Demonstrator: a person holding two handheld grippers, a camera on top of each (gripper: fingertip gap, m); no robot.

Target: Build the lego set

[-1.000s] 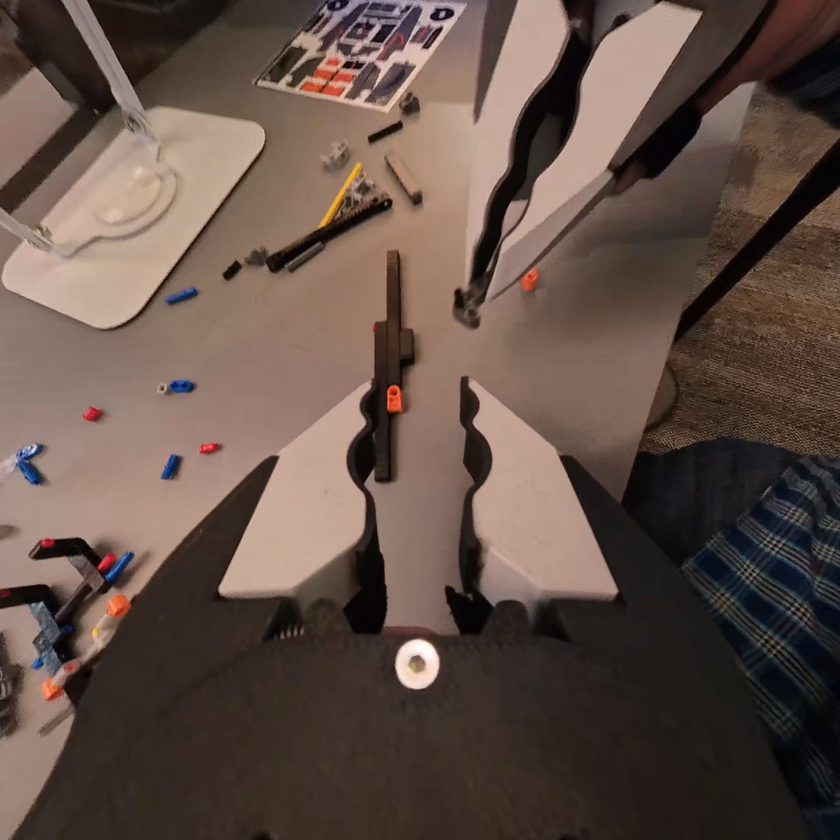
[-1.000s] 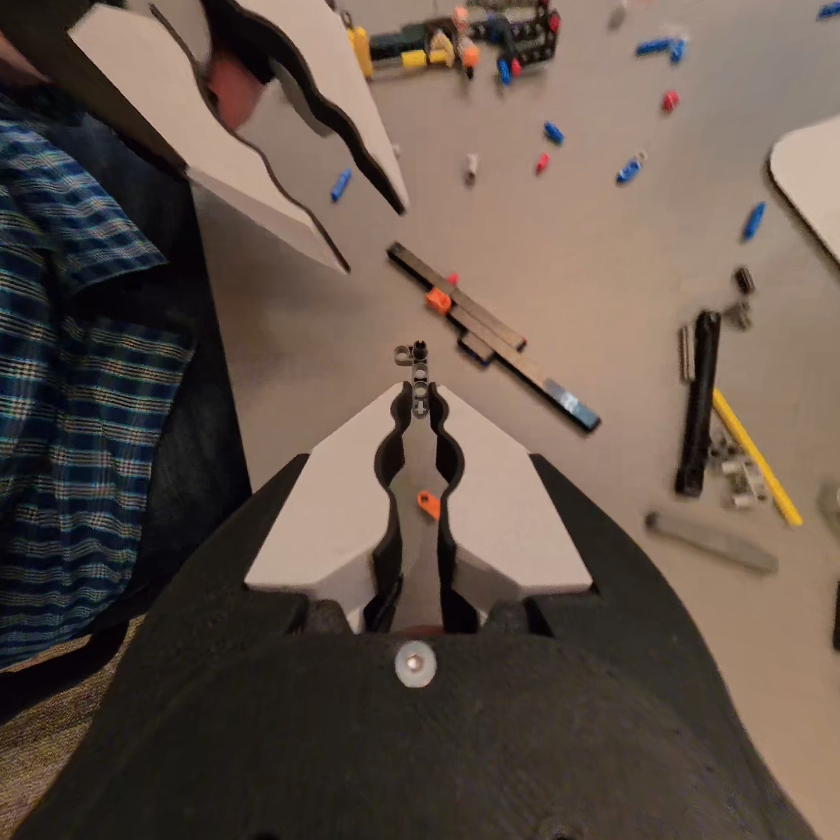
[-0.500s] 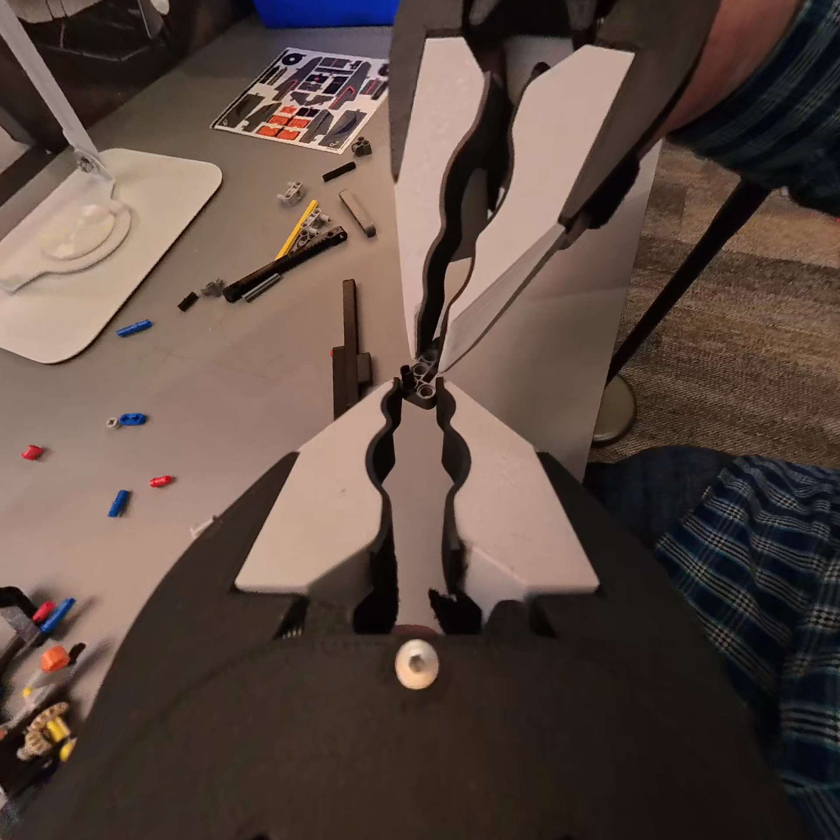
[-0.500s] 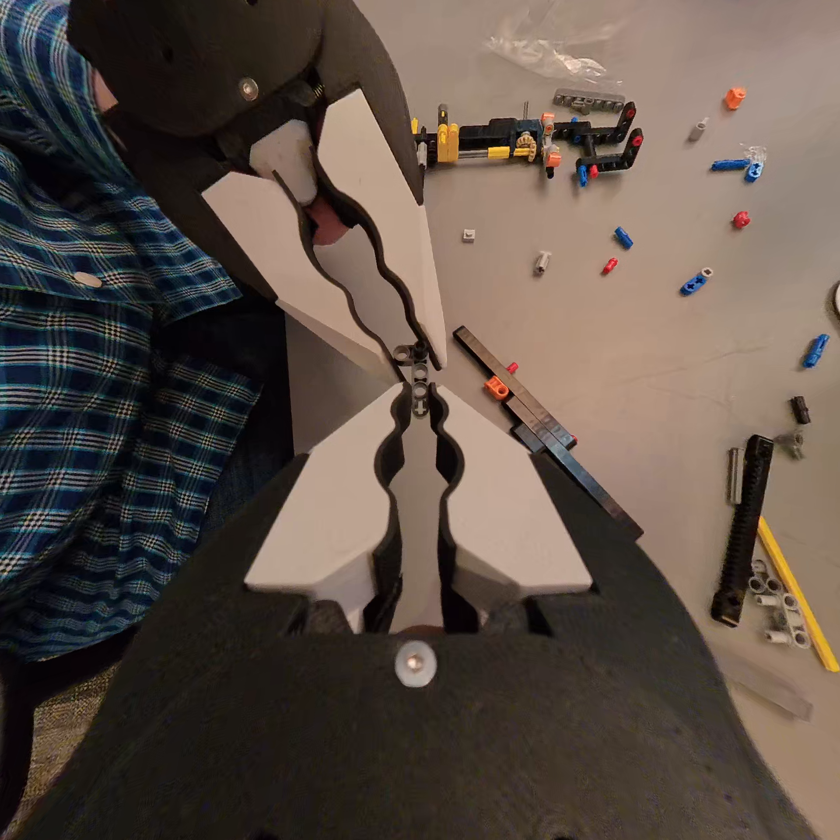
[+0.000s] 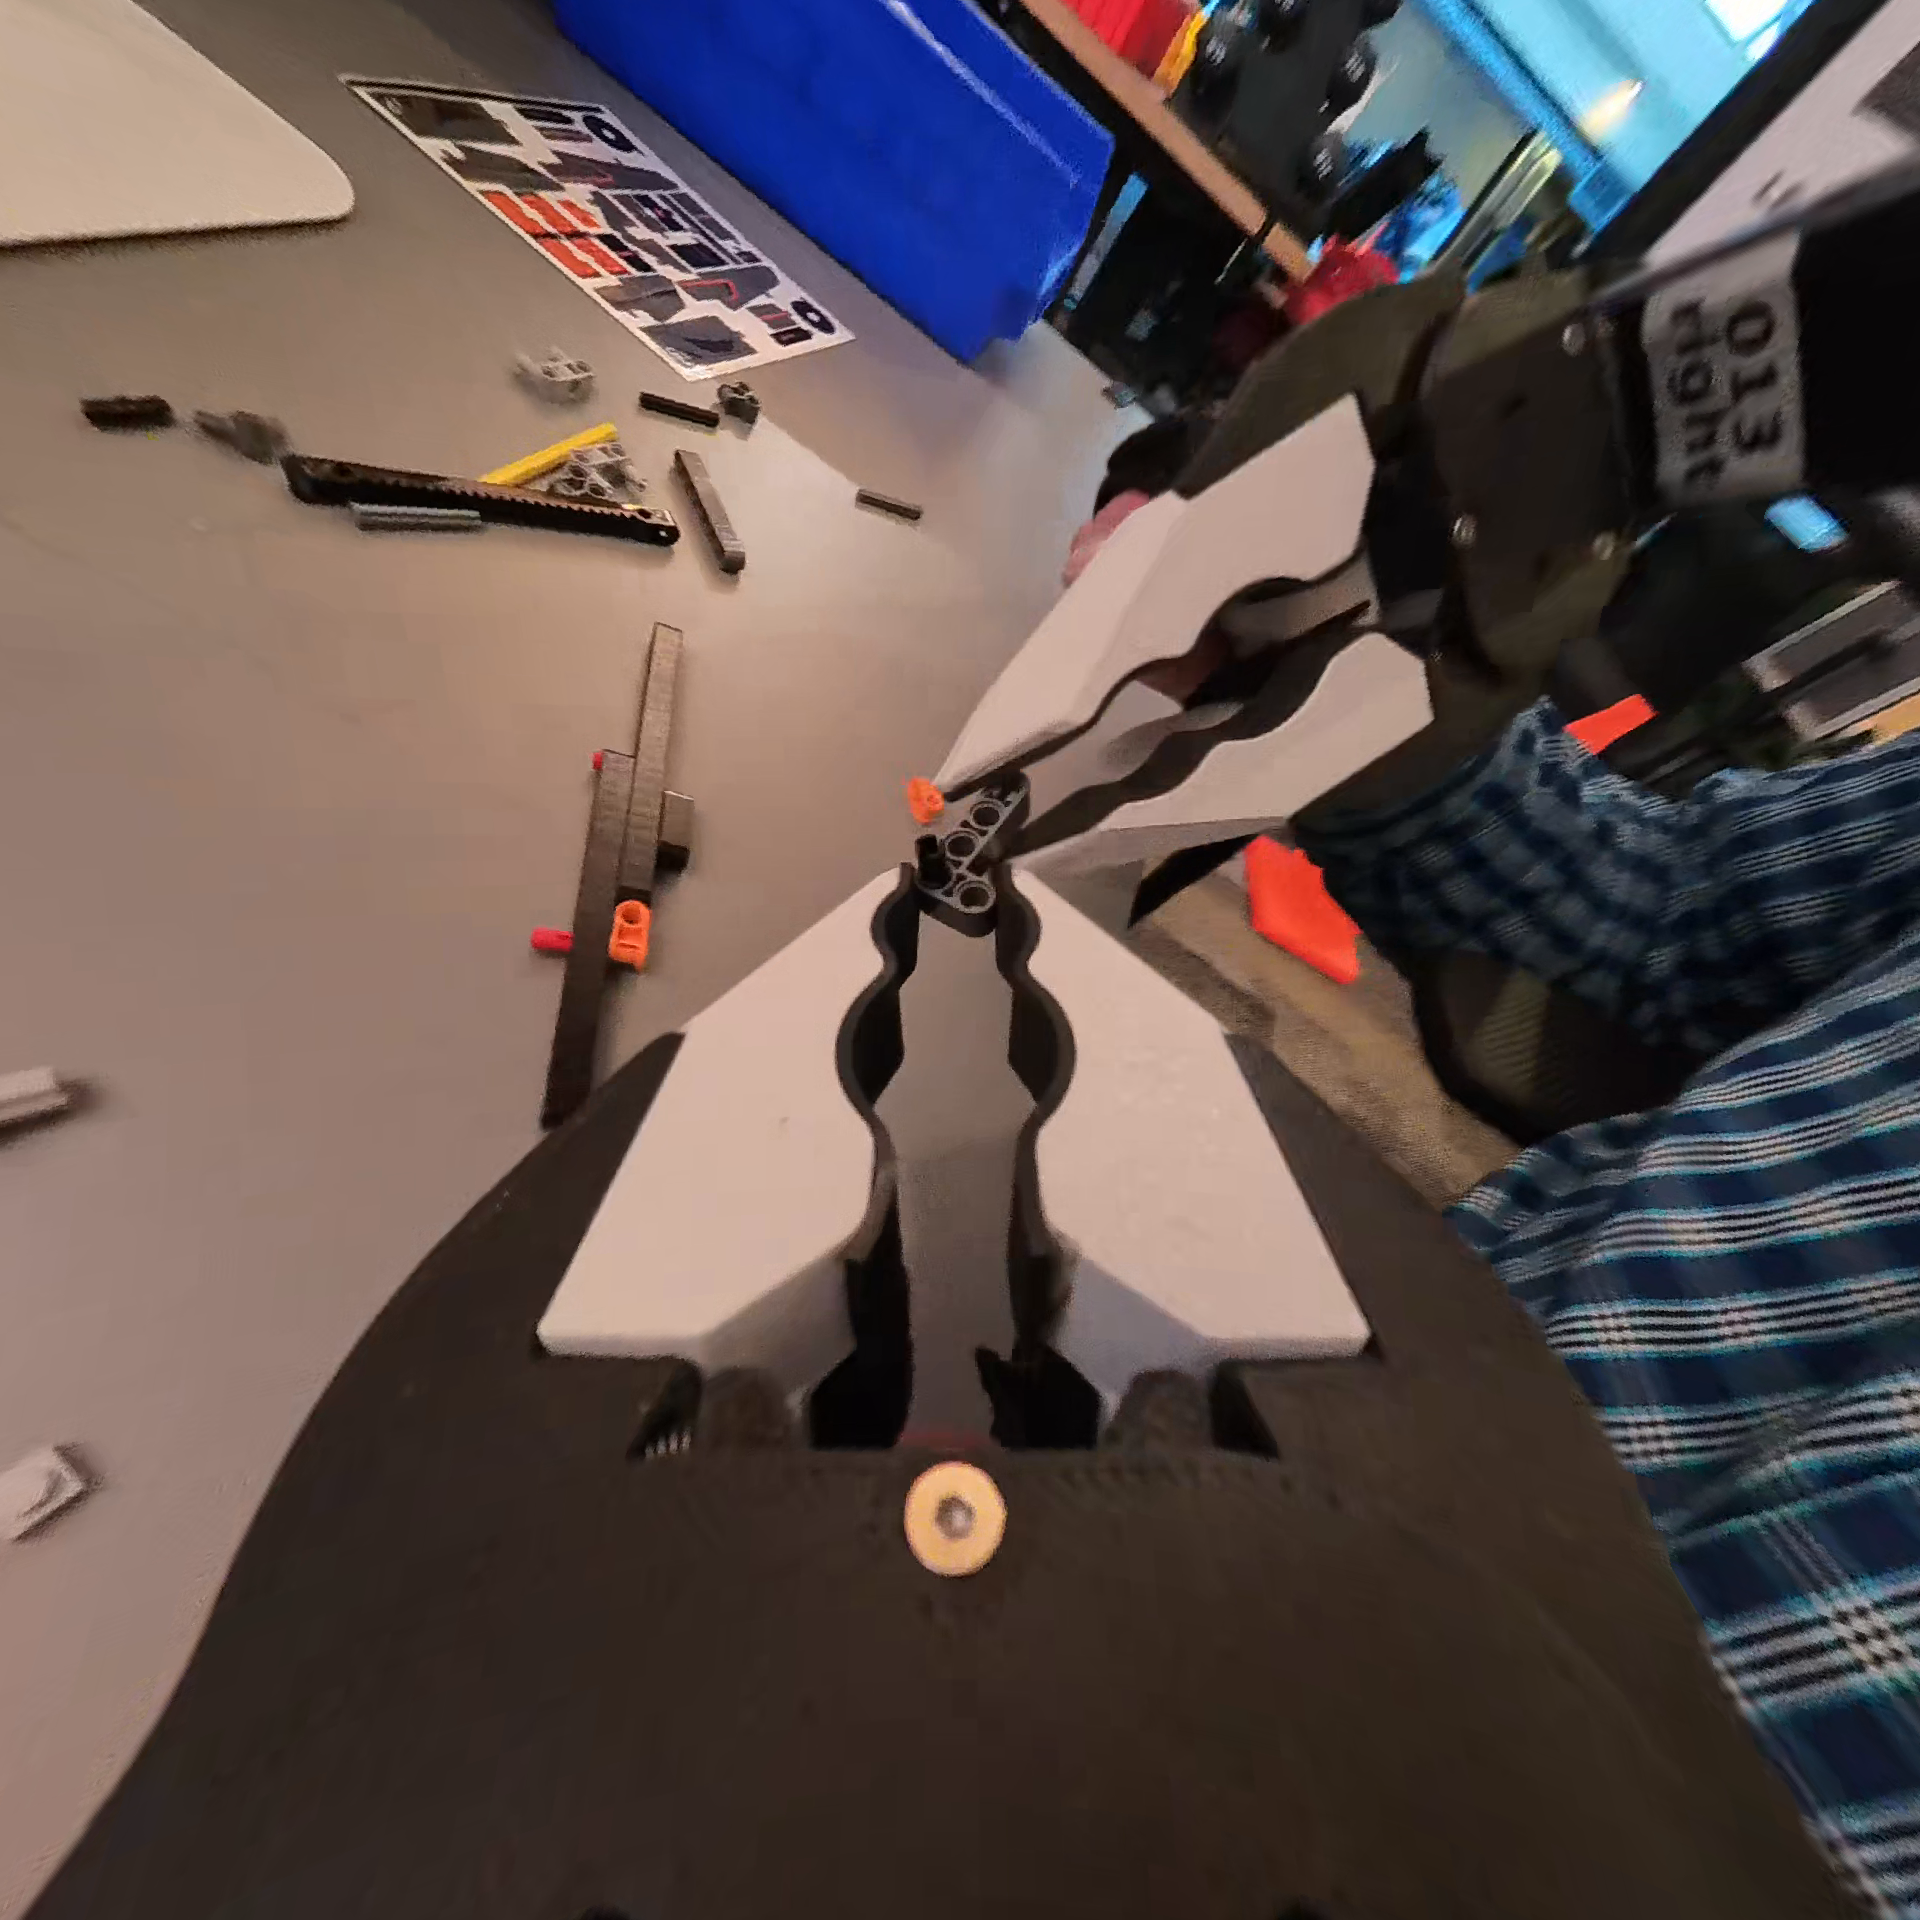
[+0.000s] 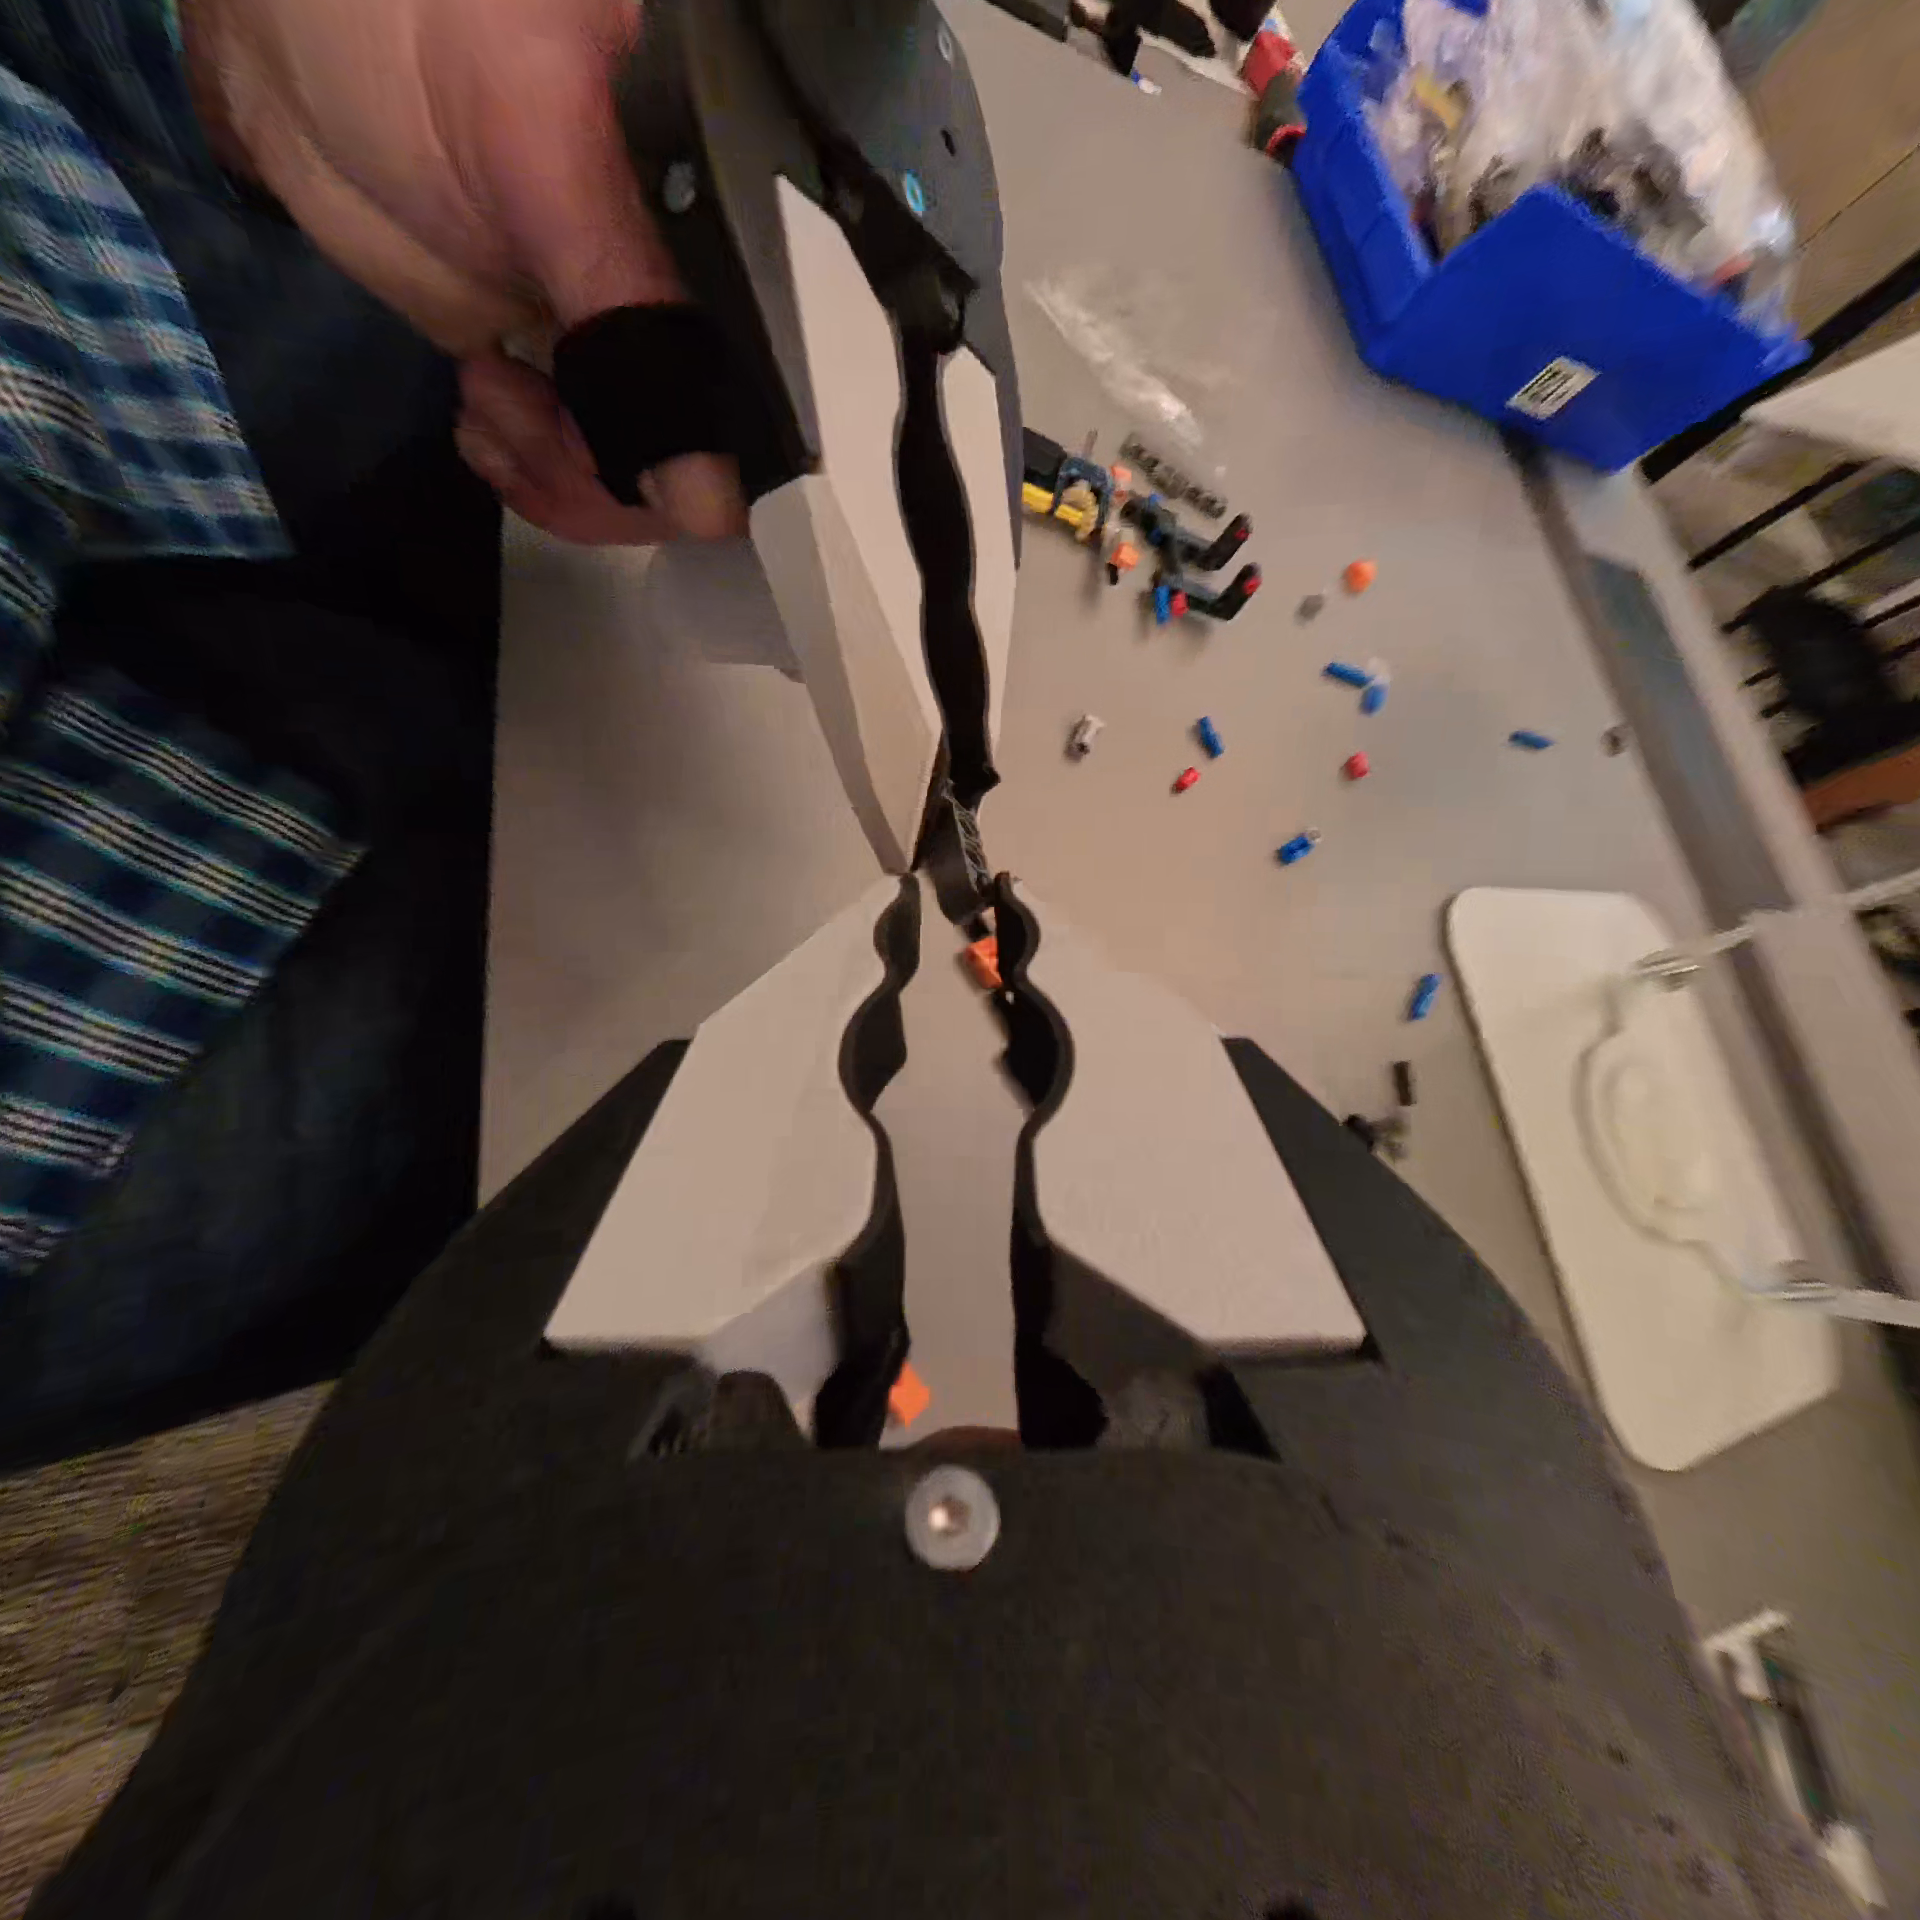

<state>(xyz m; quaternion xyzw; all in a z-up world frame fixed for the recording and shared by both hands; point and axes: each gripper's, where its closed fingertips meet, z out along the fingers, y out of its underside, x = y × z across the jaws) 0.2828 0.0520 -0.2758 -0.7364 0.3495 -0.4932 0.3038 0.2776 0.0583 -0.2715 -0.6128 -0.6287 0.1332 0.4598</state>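
Dark lego piece (image 5: pixel 964 873) — clenched between left gripper (image 5: pixel 956 891) tips, right gripper (image 5: pixel 987 805) pinching its far end.

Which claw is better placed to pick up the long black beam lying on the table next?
Left, probably. The long black beam lies just beside the left claw, while the right claw reaches in from the opposite side. Both pinch the small grey piece, so the right could hold it alone.
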